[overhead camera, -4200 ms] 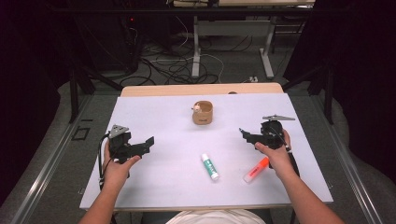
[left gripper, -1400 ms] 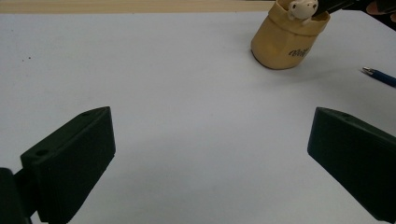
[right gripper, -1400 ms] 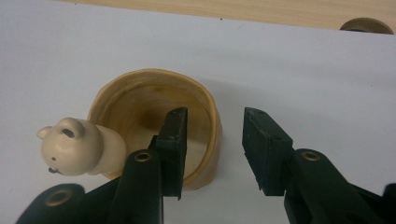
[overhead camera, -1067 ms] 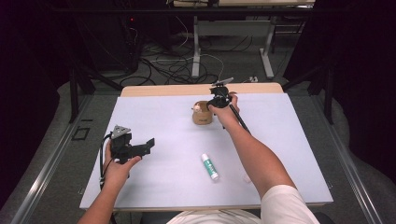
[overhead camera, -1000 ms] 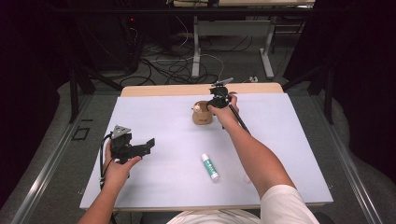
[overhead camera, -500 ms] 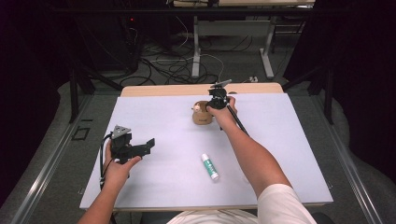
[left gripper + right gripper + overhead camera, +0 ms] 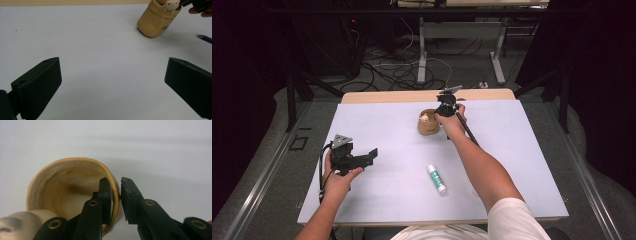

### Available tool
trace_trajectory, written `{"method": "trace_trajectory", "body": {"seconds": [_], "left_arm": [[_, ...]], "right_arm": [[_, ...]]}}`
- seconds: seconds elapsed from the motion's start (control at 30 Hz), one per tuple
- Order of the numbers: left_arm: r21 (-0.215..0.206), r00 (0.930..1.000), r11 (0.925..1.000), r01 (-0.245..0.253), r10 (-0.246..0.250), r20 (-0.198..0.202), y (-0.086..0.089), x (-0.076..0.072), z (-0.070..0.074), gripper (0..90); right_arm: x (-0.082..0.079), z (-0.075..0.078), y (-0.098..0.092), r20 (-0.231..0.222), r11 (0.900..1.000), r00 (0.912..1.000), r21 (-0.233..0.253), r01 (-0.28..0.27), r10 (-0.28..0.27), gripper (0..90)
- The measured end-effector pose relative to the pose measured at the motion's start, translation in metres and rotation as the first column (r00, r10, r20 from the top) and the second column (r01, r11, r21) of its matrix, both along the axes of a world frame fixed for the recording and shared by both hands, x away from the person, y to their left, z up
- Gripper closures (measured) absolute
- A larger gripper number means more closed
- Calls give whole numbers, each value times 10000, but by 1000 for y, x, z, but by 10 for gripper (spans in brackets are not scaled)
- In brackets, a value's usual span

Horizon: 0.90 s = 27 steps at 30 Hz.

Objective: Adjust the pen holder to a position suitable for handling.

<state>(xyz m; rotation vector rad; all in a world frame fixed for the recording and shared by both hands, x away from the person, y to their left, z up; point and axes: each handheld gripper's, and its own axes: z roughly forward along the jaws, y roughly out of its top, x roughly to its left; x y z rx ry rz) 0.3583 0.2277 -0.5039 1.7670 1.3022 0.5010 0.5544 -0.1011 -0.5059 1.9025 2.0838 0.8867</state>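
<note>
The right gripper (image 7: pixel 115 195) is clamped on the rim of the soft tan rubbery cup (image 7: pixel 428 123) at the far middle of the pale grey table (image 7: pixel 512 150), one jaw inside, while the left gripper (image 7: pixel 112 85) hovers with jaws wide apart

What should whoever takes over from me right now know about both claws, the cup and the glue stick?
Right claw: at the tan cup on the far middle of the table. One jaw is inside the rim and one outside, with the wall between; whether it is clamped firmly I cannot tell.
Left claw: open, at the near left, holding nothing.
Things: the glue stick lies flat near the front middle, apart from the cup. A blue pen lies beside the cup.
Done: cup rim straddled.
Left: probably confirm the grip before moving the cup; the glue stick is untouched.
</note>
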Motion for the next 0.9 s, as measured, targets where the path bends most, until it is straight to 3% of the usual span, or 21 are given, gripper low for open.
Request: {"method": "trace_trajectory", "body": {"seconds": [0.33, 0.5, 0.63, 0.73, 0.9], "left_arm": [[28, 10000, 10000, 8, -8, -32, 0, 0, 0, 8], [-40, 10000, 10000, 25, -25, 7, -2, 0, 0, 8], [25, 10000, 10000, 44, -44, 3, -2, 0, 0, 8], [31, 10000, 10000, 38, -38, -18, -1, 0, 0, 8], [3, 10000, 10000, 22, -22, -13, -1, 0, 0, 8]], "right_arm": [[-1, 0, -4, -36, 9985, 9988, -231, 487, -488, 831], [-2, 2, -7, -179, 9988, 9986, -9, 492, -492, 842], [-3, 2, -7, -157, 9986, 9986, -141, 507, -509, 845], [-3, 3, -8, -264, 9985, 9983, 145, 523, -519, 846], [-5, 7, -6, -126, 9983, 9984, 155, 556, -554, 846]]}}
